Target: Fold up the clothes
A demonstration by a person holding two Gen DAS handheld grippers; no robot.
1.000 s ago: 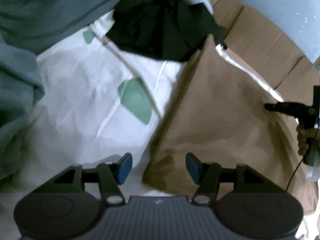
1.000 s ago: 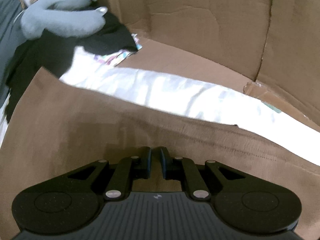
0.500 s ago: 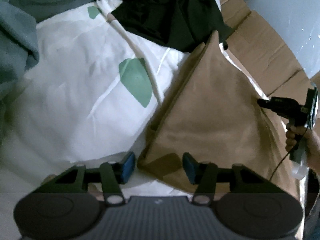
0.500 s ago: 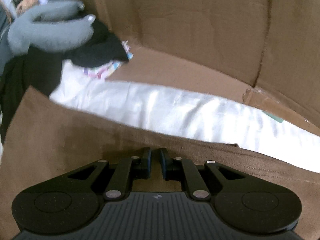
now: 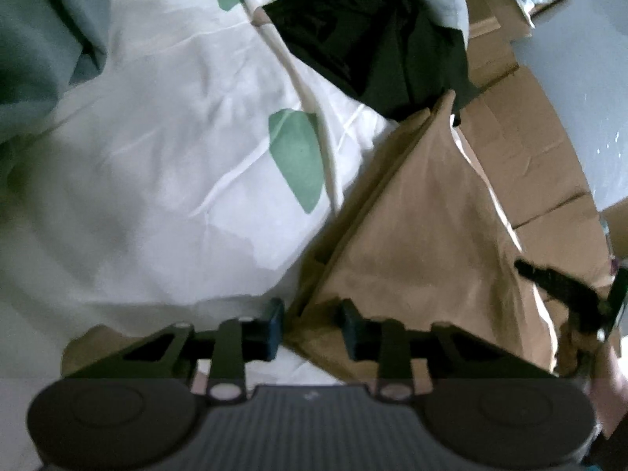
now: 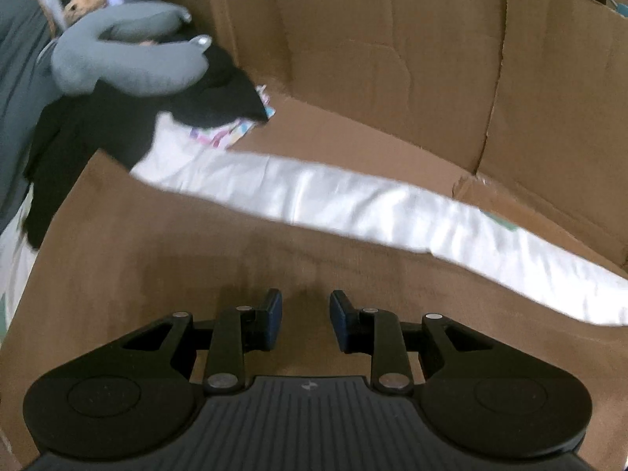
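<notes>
Since a second ago, the left gripper (image 5: 310,327) has been closing around the near corner of the brown garment (image 5: 424,231); its jaws are narrowing, not yet clearly pinching. Across the garment, the right gripper (image 6: 302,322) has just been opening, its jaws now apart with nothing between them, probably letting go. Beyond, the garment is lying on the white sheet (image 5: 188,149), and farther off a black garment (image 5: 365,35) is waiting by the cardboard wall (image 6: 392,59).

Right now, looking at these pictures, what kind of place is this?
Most likely a bedroom at home, with clothes being sorted on a bed. A white sheet with green leaf prints covers the surface, a brown garment lies spread on it, and flattened cardboard stands along the far side.
</notes>
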